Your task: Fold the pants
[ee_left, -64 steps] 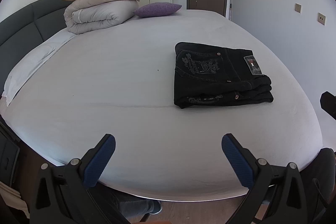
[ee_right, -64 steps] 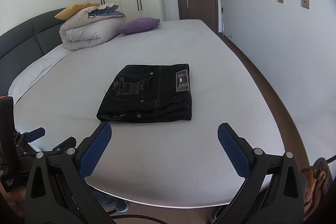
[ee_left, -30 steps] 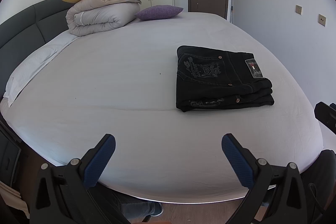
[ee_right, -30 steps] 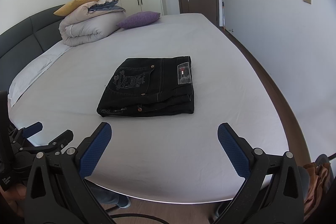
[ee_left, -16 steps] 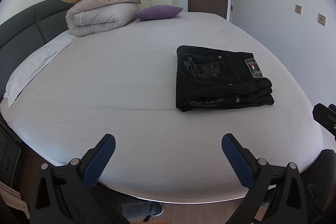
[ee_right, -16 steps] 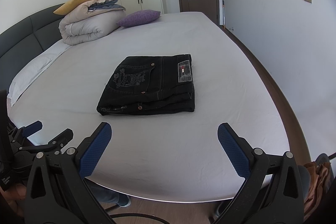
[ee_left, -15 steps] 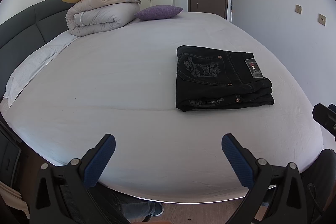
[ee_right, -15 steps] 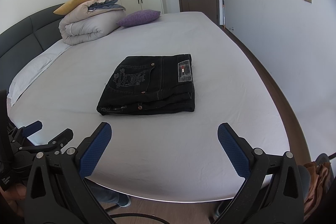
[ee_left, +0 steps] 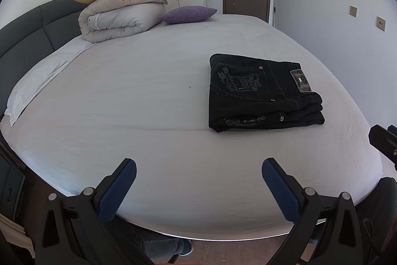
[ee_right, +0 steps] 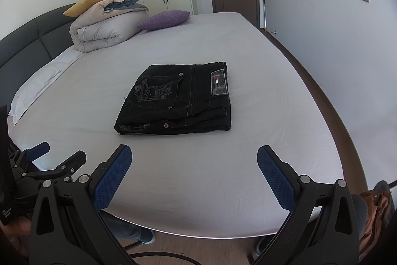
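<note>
Folded black denim pants [ee_right: 177, 97] lie on the white-sheeted bed [ee_right: 223, 165]. Left gripper [ee_left: 198, 180] and right gripper [ee_right: 194, 165]: fingers wide apart, holding nothing.

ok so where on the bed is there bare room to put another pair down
Widest bare sheet lies left of the folded black pants, between them and the white pillow. A bare strip runs from the pants to the near edge by the open left tongs and right tongs. Crowded only by the headboard: rolled duvet, purple cushion.
</note>
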A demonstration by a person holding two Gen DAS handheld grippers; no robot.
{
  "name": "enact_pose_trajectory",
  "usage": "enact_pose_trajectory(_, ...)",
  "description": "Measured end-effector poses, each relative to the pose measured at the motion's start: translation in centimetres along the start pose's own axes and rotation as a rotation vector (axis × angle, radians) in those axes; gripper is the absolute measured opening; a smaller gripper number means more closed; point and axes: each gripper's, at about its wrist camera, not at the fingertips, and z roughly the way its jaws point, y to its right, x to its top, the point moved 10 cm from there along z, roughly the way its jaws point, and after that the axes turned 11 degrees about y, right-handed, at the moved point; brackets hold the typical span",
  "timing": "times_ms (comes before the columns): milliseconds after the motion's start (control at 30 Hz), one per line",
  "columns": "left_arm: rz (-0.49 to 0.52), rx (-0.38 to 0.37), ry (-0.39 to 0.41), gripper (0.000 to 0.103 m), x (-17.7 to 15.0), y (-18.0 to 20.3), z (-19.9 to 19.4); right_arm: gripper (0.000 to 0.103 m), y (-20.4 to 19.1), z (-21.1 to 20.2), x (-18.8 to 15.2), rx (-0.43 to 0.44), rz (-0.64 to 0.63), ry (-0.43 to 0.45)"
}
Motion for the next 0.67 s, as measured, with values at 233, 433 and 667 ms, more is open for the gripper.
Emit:
enact_pose_trajectory(233,0.001,0.003,-0.002,0.103,-0.06,-0.04,-0.02,0.103,0.01,0.07,-0.14,0.001,-0.001,-0.001)
enact_pose_trajectory(433,-0.004,0.005,-0.004,0.103,-0.11,-0.16,-0.01,0.103,-0.04,0.14,-0.58,0.002,-0.001,-0.004)
enact_pose_trajectory(667,0.011,0.012,0.014,0.103,0.12,-0.14,-0.12,0.103,-0.06,0.16,-0.78,0.004,-0.001,-0.006)
